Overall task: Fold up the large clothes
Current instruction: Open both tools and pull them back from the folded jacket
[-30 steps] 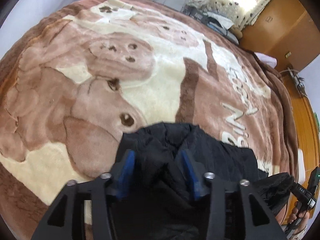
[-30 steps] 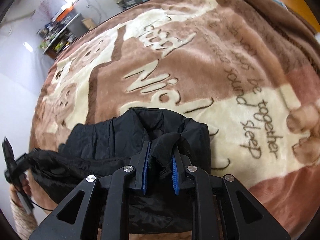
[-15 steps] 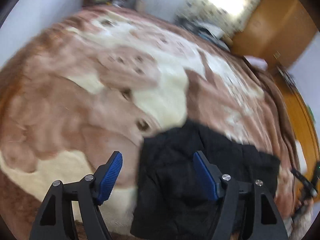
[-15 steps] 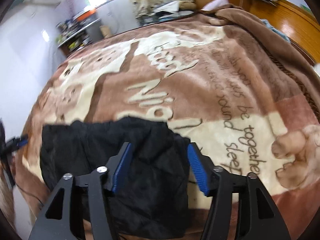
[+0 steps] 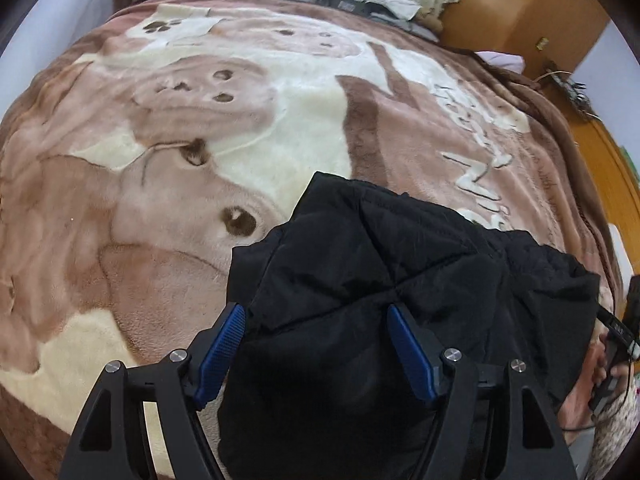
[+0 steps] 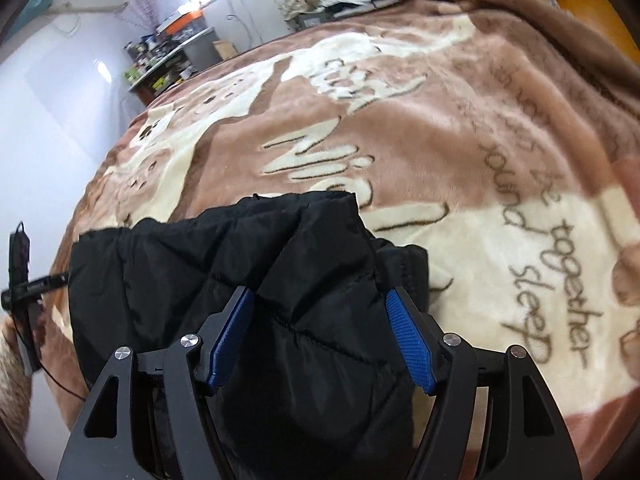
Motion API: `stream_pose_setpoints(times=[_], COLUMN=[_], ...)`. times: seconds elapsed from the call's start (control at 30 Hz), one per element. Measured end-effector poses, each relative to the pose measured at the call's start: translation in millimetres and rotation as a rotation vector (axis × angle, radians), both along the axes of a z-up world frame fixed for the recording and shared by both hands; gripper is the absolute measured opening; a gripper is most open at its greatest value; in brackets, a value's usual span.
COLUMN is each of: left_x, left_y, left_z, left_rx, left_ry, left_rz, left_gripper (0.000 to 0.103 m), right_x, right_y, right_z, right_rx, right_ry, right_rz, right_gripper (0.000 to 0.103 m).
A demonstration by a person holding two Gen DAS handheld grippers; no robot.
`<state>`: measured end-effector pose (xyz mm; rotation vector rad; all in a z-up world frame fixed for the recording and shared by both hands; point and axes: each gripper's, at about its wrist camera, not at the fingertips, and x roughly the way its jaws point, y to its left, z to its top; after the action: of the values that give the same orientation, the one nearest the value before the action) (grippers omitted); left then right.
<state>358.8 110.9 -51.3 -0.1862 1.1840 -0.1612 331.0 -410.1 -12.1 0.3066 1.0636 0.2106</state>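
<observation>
Black quilted jacket [image 5: 400, 280] lies in a folded bundle on the near edge of the blanket [image 5: 200, 140], a brown-and-cream plush one with bear figures and lettering.

Left gripper [image 5: 318, 344]: jaws spread wide, released. Blue pads [image 5: 222, 348] sit either side of the jacket's near part; whether they touch the cloth cannot be told. Left pad stands at the jacket's left edge, over the blanket.

Right gripper [image 6: 320, 336]: jaws likewise spread, released, nothing pinched. Pads [image 6: 410, 340] flank a raised fold of the jacket [image 6: 280, 280] on its right end.

Jacket's far edge overlaps the lettering on the blanket [image 6: 480, 120]. Shelves [image 6: 172, 56] and a pale wall stand far left of the bed.
</observation>
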Motion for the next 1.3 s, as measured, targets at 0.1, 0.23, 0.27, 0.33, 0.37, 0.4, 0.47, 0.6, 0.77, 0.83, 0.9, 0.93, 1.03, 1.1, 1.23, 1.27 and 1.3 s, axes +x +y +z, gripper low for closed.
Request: stream_pose_setpoints(times=[0.1, 0.23, 0.27, 0.33, 0.37, 0.4, 0.47, 0.6, 0.77, 0.83, 0.9, 0.93, 1.03, 1.1, 1.23, 1.27, 1.3], left_x=[5, 5, 6, 8, 9, 12, 17, 22, 25, 23, 19, 15, 0, -12, -44, -50, -58], left_y=[-7, -6, -1, 6, 6, 1, -5, -13, -18, -14, -10, -7, -1, 2, -11, -17, -29], left_z=[-5, 2, 6, 13, 13, 8, -5, -30, -35, -29, -19, -13, 10, 27, 64, 68, 71], left_rx=[0.046, 0.084, 0.071, 0.058, 0.076, 0.109, 0.15, 0.174, 0.209, 0.196, 0.175, 0.164, 0.156, 0.148, 0.129, 0.115, 0.088], left_ry=[0.01, -0.015, -0.027, -0.065, -0.078, -0.071, -0.043, 0.012, 0.05, 0.036, 0.023, 0.008, -0.049, -0.091, -0.203, -0.216, -0.22], left_rz=[0.012, 0.056, 0.081, 0.125, 0.124, 0.104, 0.092, 0.098, 0.067, 0.103, 0.12, 0.125, 0.13, 0.136, 0.113, 0.101, 0.068], left_gripper=[0.043, 0.02, 0.019, 0.018, 0.018, 0.018, 0.018, 0.019, 0.02, 0.026, 0.031, 0.036, 0.061, 0.061, 0.07, 0.072, 0.074], right_x=[4, 2, 2, 2, 2, 5, 13, 22, 33, 32, 26, 19, 2, -10, -37, -41, -42], right_y=[1, 5, 6, 6, 5, 5, 13, 35, 22, 18, 13, 9, 10, 16, 46, 55, 63], right_z=[0, 12, 15, 26, 30, 29, 15, -26, -40, -34, -23, -11, 21, 43, 83, 88, 91], right_rx=[-0.01, -0.06, -0.079, -0.131, -0.15, -0.16, -0.233, -0.358, -0.286, -0.274, -0.262, -0.258, -0.262, -0.286, -0.311, -0.294, -0.279], right_ry=[-0.001, -0.049, -0.061, -0.118, -0.136, -0.133, -0.077, 0.051, 0.151, 0.145, 0.129, 0.096, -0.018, -0.087, -0.195, -0.21, -0.214], right_rz=[-0.016, -0.015, -0.016, -0.043, -0.07, -0.079, -0.058, 0.009, -0.019, -0.039, -0.099, -0.135, -0.166, -0.178, -0.124, -0.098, -0.074], right_gripper=[0.029, 0.012, 0.012, 0.011, 0.011, 0.011, 0.011, 0.011, 0.016, 0.021, 0.027, 0.03, 0.054, 0.056, 0.057, 0.058, 0.058])
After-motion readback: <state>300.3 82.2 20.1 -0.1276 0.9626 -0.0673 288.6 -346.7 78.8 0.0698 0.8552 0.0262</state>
